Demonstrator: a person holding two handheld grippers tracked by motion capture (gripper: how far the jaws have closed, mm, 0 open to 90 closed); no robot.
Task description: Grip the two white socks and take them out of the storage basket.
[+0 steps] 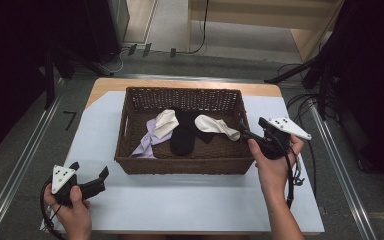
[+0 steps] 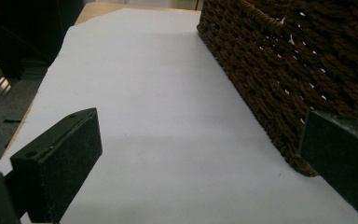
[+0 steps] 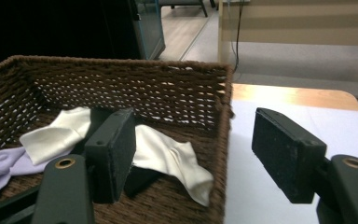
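Note:
A brown wicker basket [image 1: 180, 166] [image 2: 279, 70] [image 3: 121, 63] stands in the middle of the white-covered table. Inside lie a white sock [image 1: 217, 125] [image 3: 168, 156], a cream sock [image 1: 166, 122] [image 3: 56, 135], a black sock [image 1: 184, 132] [image 3: 140, 179] and a lavender sock [image 1: 147, 140] [image 3: 0, 168]. My right gripper [image 1: 245, 131] [image 3: 193, 135] hovers at the basket's right rim, open, one jaw over the inside and one over the table, holding nothing. My left gripper [image 1: 89, 170] [image 2: 200, 140] rests open near the table's front left, beside the basket's left front corner.
The white sheet [image 1: 180, 200] [image 2: 158, 93] covers the table, with bare strips left, right and in front of the basket. A wooden edge [image 1: 180, 84] shows behind the basket. Cables and dark stands [image 1: 325, 75] lie on the floor beyond the right side.

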